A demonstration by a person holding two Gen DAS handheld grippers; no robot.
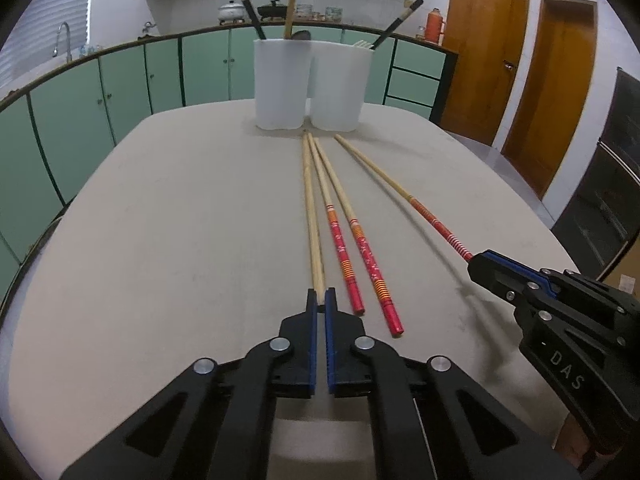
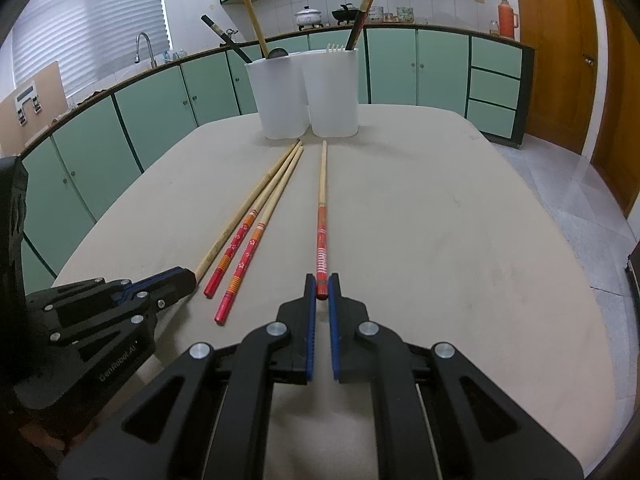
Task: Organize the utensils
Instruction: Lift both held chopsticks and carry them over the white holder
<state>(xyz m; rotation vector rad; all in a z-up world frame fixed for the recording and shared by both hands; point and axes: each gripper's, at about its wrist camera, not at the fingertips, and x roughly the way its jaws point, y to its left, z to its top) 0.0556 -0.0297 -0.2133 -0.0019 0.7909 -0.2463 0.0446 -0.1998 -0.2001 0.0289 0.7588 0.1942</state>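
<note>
Chopsticks fan out from the white holders: left gripper clenches the plain one, right gripper the red-striped one.

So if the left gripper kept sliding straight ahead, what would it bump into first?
Probably the left white container. The left gripper, shut on the plain wooden chopstick, points along it toward that container; depth is unclear.

A beige table fills mid-frame; two white tubs stand at its upper centre, four chopsticks lying below them.
</note>
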